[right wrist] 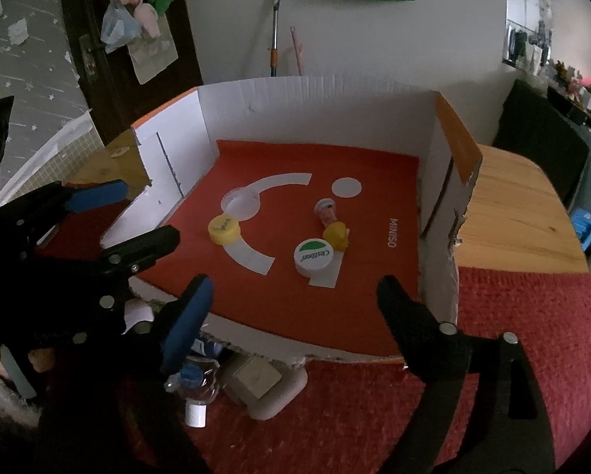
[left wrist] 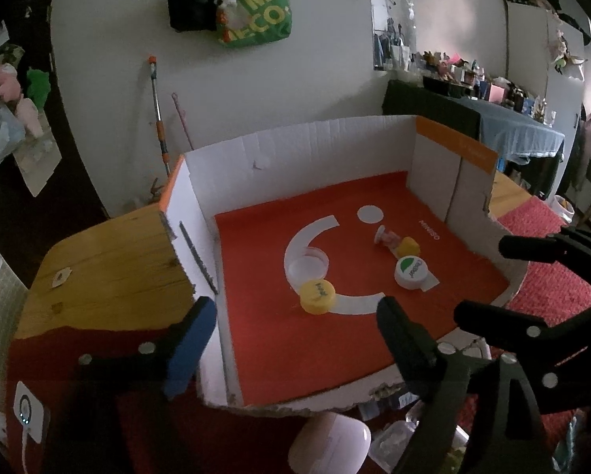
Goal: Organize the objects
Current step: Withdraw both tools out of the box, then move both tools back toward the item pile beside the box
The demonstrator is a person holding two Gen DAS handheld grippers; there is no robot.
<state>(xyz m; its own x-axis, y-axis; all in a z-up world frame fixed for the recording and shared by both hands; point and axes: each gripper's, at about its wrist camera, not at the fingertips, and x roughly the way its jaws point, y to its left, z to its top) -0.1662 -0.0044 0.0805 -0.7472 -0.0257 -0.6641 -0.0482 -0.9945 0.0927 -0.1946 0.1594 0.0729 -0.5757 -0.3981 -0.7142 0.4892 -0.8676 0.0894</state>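
A cut-open white cardboard box [left wrist: 295,150] with a red sheet on its floor holds several small items. A yellow cap [left wrist: 317,296] [right wrist: 224,229] lies next to a clear round lid [left wrist: 307,266] [right wrist: 240,203]. To their right are a white cap with a green label [left wrist: 410,272] [right wrist: 313,258] and a small tipped bottle with a yellow top [left wrist: 394,241] [right wrist: 331,221]. My left gripper [left wrist: 295,303] [right wrist: 150,210] hangs open over the box's front left. My right gripper [right wrist: 295,279] [left wrist: 482,276] hangs open at the front right. Neither has anything between its fingers.
The box stands on a wooden table [right wrist: 512,205] partly covered by a red knitted mat [right wrist: 512,335]. In front of the box lie a white pouch [left wrist: 327,442] [right wrist: 271,391] and a clear plastic bottle [right wrist: 194,391]. A mop handle [left wrist: 157,110] leans on the wall behind.
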